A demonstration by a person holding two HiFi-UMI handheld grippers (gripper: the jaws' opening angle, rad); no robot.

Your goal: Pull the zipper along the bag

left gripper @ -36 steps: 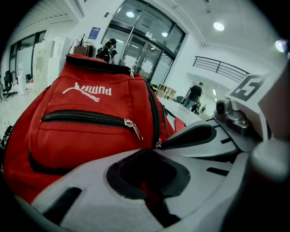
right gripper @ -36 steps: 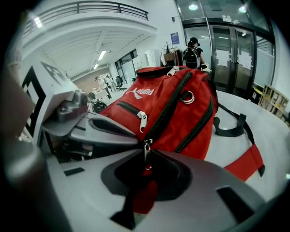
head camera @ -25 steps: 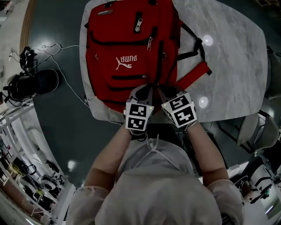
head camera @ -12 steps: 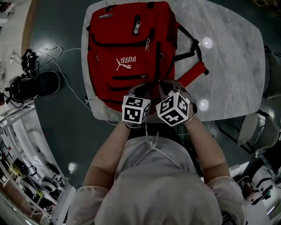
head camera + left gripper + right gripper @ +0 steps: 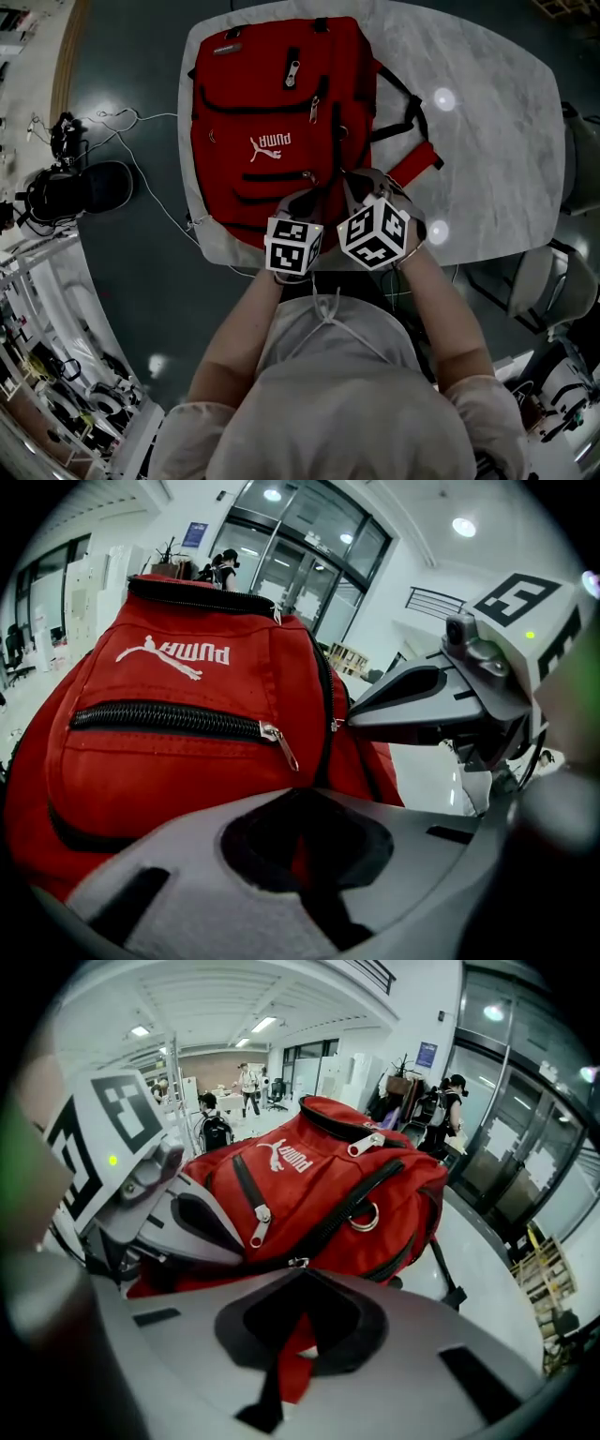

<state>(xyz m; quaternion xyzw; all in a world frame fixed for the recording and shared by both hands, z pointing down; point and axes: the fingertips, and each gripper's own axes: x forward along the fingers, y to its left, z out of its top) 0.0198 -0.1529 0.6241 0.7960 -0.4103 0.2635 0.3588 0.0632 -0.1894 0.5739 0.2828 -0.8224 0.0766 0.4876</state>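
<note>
A red Puma backpack (image 5: 277, 122) lies flat on the marble table (image 5: 497, 141), its bottom end toward me. Both grippers sit side by side at that near end. The left gripper (image 5: 302, 202) is shut on red fabric of the backpack (image 5: 187, 761), which shows through its jaw window. The right gripper (image 5: 361, 187) is shut on the red and black zipper pull (image 5: 295, 1354); the metal slider (image 5: 298, 1263) of the long black main zipper sits just ahead of its jaws. In the left gripper view, the right gripper (image 5: 412, 705) points in from the right. The left gripper (image 5: 187, 1227) appears at the left of the right gripper view.
Black shoulder straps (image 5: 412, 112) and a red strap (image 5: 417, 164) spread on the table to the backpack's right. The table's near edge runs just under the grippers. A black stool (image 5: 80, 187) and cables lie on the floor at left; a chair (image 5: 544, 281) stands at right.
The right gripper has rolled, so its marker cube shows a different face, and it sits slightly further up the backpack. The left gripper has stayed at the bag's near end.
</note>
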